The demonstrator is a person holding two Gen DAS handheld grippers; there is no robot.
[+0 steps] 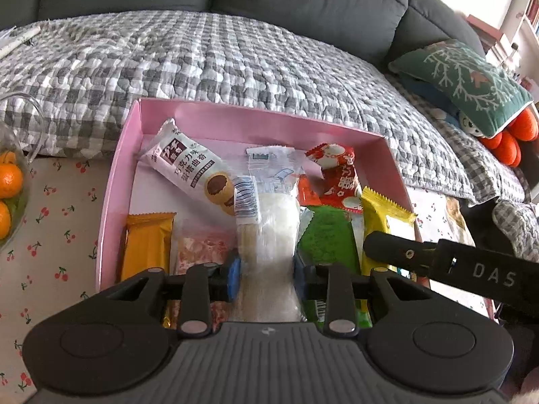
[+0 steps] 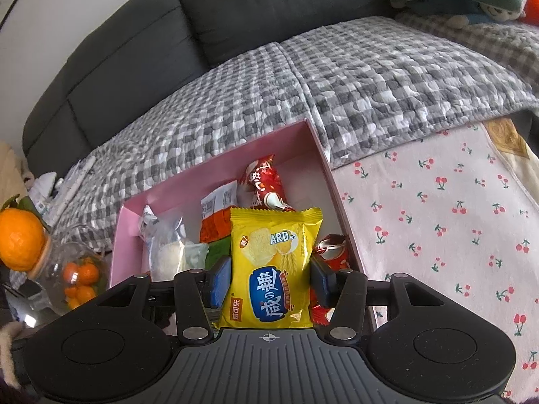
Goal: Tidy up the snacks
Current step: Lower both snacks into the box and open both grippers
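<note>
A pink box [image 1: 124,155] holds several snack packets. My left gripper [image 1: 267,277] is shut on a clear packet of white snack [image 1: 267,222], held over the box's near side. Around it lie a white cookie packet [image 1: 192,168], an orange bar [image 1: 146,245], a green packet [image 1: 328,235] and a red packet [image 1: 340,175]. My right gripper [image 2: 269,282] is shut on a yellow cracker packet [image 2: 273,269], upright over the right side of the pink box [image 2: 323,155]. The right gripper's black body shows in the left wrist view [image 1: 438,262].
The box stands on a cherry-print cloth [image 2: 438,219] beside a sofa with a grey checked quilt [image 1: 235,60]. A glass bowl of oranges [image 1: 10,185] stands left of the box. A green cushion [image 1: 465,80] lies at the right.
</note>
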